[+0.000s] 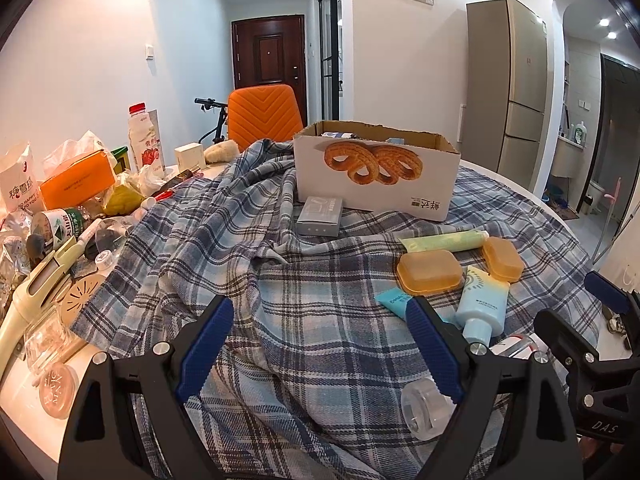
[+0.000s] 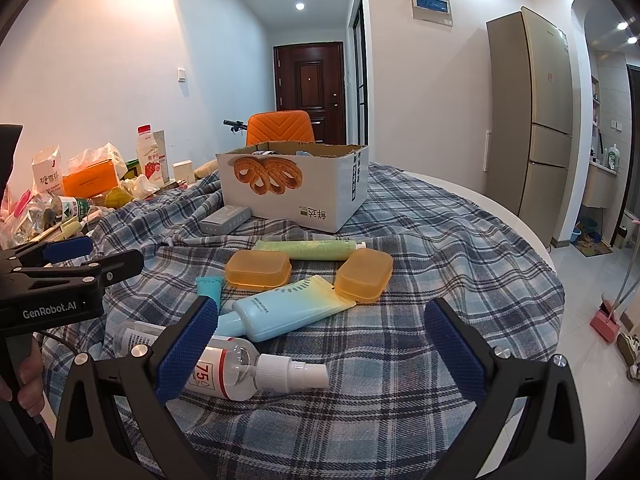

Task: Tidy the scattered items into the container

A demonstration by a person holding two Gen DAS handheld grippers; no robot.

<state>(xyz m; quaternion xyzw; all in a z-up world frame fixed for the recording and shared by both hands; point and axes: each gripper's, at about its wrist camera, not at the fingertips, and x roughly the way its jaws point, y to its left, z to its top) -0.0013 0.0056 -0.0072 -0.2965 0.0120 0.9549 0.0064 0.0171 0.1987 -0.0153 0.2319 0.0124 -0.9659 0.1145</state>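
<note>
An open cardboard box (image 1: pixel 376 170) (image 2: pixel 296 184) with a pretzel print stands on the plaid cloth. A grey carton (image 1: pixel 320 216) (image 2: pixel 225 219) lies against its front. Nearer lie a green tube (image 2: pixel 308 249), two orange cases (image 2: pixel 258 269) (image 2: pixel 364 274), a light blue tube (image 2: pixel 288 308), a small teal tube (image 2: pixel 209 286) and a clear spray bottle (image 2: pixel 240 368). My left gripper (image 1: pixel 320 352) is open and empty above bare cloth. My right gripper (image 2: pixel 320 354) is open, with the spray bottle lying by its left finger.
A heap of bags, bottles and boxes (image 1: pixel 68 208) fills the table's left side. An orange chair (image 1: pixel 264 114) stands behind the table. The white round table edge (image 2: pixel 516 216) curves at the right, with the floor below.
</note>
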